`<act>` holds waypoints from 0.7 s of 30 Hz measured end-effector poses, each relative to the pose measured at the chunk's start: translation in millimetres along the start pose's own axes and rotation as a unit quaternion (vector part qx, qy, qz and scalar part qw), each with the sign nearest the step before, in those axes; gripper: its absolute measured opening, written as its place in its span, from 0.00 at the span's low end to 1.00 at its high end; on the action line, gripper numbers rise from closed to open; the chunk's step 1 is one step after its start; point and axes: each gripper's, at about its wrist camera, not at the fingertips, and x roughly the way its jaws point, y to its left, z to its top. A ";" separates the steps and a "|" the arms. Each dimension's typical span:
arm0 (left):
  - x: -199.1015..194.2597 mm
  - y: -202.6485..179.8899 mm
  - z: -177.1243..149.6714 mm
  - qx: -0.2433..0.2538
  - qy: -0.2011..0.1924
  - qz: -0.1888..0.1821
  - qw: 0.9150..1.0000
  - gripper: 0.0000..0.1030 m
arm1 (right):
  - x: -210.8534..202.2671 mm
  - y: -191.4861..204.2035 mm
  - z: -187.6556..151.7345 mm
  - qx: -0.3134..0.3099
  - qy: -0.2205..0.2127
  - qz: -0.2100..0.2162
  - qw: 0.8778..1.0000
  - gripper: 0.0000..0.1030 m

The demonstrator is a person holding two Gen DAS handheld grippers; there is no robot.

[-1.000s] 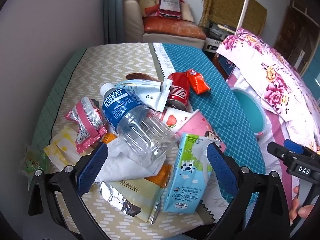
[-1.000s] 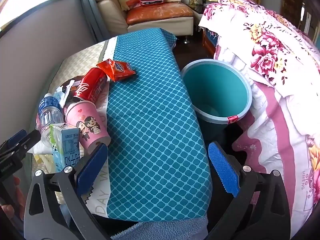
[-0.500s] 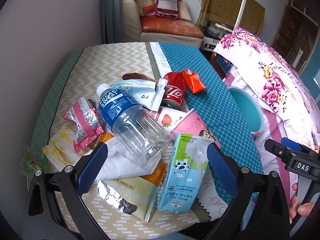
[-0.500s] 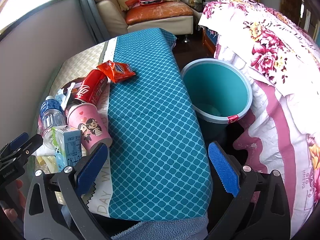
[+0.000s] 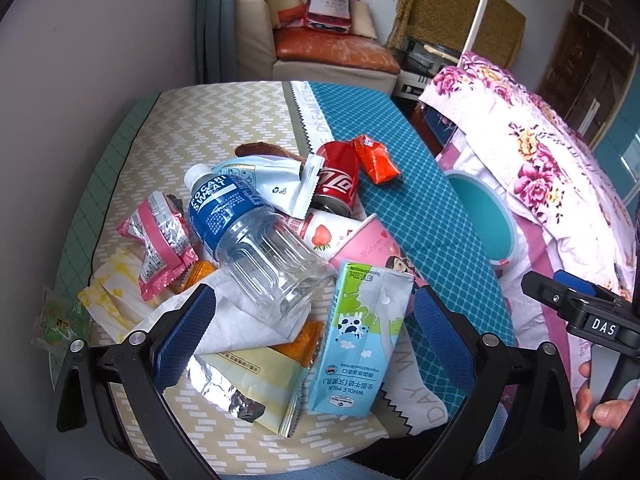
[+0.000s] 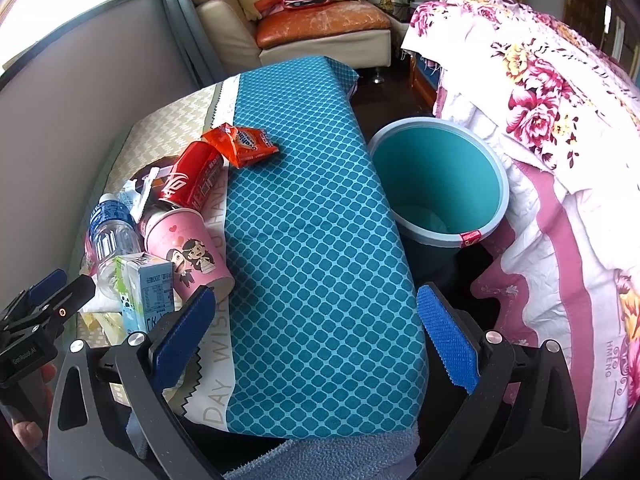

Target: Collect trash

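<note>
A heap of trash lies on the table: a clear Pocari Sweat bottle (image 5: 248, 236), a light-blue milk carton (image 5: 358, 340), a pink paper cup (image 5: 368, 246), a red cola can (image 5: 336, 184), an orange wrapper (image 5: 376, 158), a pink snack packet (image 5: 158, 240) and a foil-lined yellow pouch (image 5: 252, 380). My left gripper (image 5: 312, 326) hangs open just above the near side of the heap, holding nothing. My right gripper (image 6: 316, 326) is open over the teal cloth, right of the cup (image 6: 188, 250) and carton (image 6: 146, 288). The teal bin (image 6: 438, 184) stands on the floor beside the table.
A floral blanket (image 6: 560, 128) covers the bed right of the bin. A grey wall (image 5: 80, 60) runs along the table's left side. A sofa (image 6: 320, 28) with cushions stands at the back. A hand (image 5: 600, 400) holds the right gripper's handle.
My left gripper has drawn back slightly, so the heap sits a little farther off and lower. The right gripper's view has shifted slightly; both stay open.
</note>
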 end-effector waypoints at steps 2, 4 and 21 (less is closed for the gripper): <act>-1.5 -0.1 0.3 0.002 -0.002 -0.001 1.000 0.96 | -2.4 -0.5 0.5 0.000 -0.002 0.000 1.000 0.94; -3.5 -2.2 0.2 0.008 -0.004 -0.001 1.000 0.96 | -4.0 -0.9 0.8 0.001 -0.004 0.001 1.000 0.94; -6.2 -9.7 -7.0 0.019 0.006 -0.012 1.000 0.96 | -7.3 -7.4 -4.6 0.011 -0.001 0.016 1.000 0.94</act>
